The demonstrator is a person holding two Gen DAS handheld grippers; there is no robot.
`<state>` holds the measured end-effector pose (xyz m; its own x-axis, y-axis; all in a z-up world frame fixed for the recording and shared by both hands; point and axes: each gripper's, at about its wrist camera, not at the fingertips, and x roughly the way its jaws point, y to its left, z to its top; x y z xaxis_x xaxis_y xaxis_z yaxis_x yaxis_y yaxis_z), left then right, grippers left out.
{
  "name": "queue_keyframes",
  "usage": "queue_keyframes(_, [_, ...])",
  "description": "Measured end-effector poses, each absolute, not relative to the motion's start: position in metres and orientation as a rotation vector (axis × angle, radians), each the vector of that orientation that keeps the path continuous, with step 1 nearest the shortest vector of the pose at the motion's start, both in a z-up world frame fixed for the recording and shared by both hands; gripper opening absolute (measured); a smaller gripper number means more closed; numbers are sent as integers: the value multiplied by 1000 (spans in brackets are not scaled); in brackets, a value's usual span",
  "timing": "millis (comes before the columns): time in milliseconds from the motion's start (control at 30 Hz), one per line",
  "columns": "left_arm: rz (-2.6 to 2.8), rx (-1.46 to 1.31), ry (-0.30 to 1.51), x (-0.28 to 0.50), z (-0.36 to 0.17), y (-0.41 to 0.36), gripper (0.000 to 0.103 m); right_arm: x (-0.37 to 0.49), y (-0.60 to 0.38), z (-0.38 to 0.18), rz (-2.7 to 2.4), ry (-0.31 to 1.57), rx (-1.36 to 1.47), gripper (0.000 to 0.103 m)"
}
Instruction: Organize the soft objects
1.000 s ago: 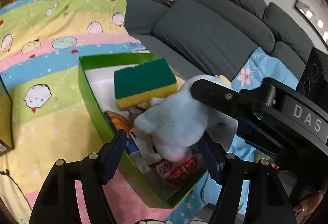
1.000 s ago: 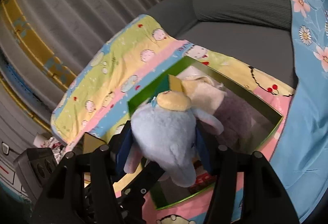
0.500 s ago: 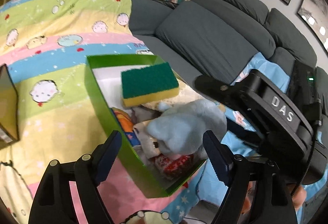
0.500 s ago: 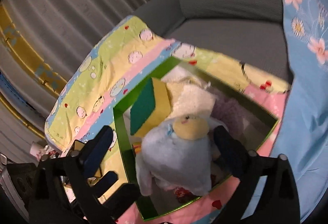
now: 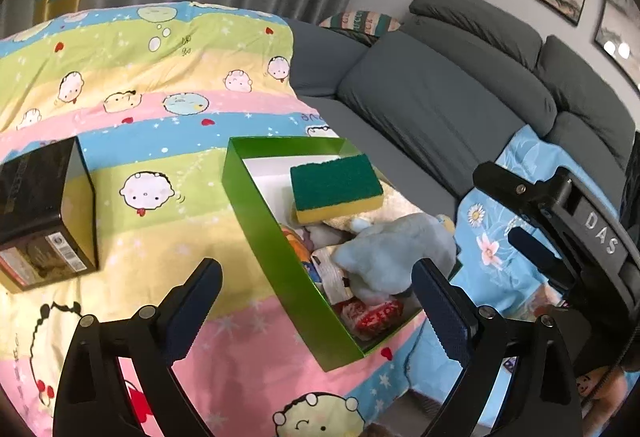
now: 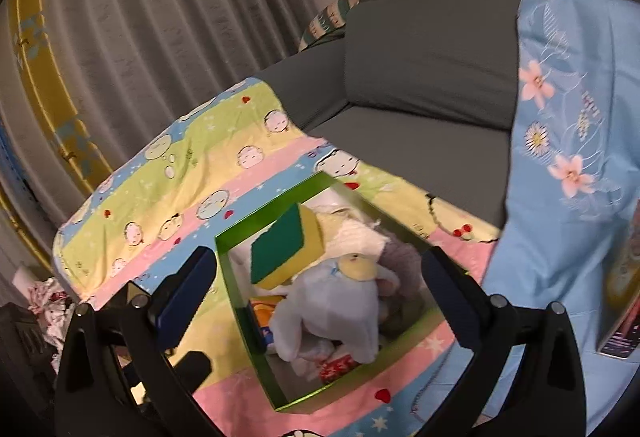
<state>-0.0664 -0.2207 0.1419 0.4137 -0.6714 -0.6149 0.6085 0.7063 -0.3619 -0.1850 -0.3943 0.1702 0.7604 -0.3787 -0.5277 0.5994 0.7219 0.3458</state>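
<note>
A green box (image 5: 272, 237) lies on a colourful cartoon blanket (image 5: 160, 109). In it are a green-and-yellow sponge (image 5: 336, 189), a pale blue plush toy (image 5: 392, 253), a cream fluffy cloth and a red packet (image 5: 376, 317). My left gripper (image 5: 316, 301) is open and empty above the box's near end. My right gripper (image 6: 320, 285) is open and empty above the box (image 6: 240, 285), with the plush toy (image 6: 336, 313) and sponge (image 6: 284, 249) below it. The right gripper body also shows at the right of the left wrist view (image 5: 568, 221).
A dark box (image 5: 44, 213) stands on the blanket at the left. A grey sofa (image 5: 440, 97) runs behind, with a blue flowered cloth (image 6: 572, 141) draped on its right part. Grey curtains hang at the back.
The right gripper opened and let the blue plush toy drop into the green box, then drew back and up. The left gripper also pulled back from the box.
</note>
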Motion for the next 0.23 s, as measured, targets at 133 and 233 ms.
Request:
queue_keyframes(133, [-809, -101, 817, -67, 143, -215, 96, -188, -393, 171, -594, 447, 516, 102])
queue_keyframes(233, [-798, -98, 812, -67, 144, -211, 96, -188, -391, 171, -625, 455, 501, 102])
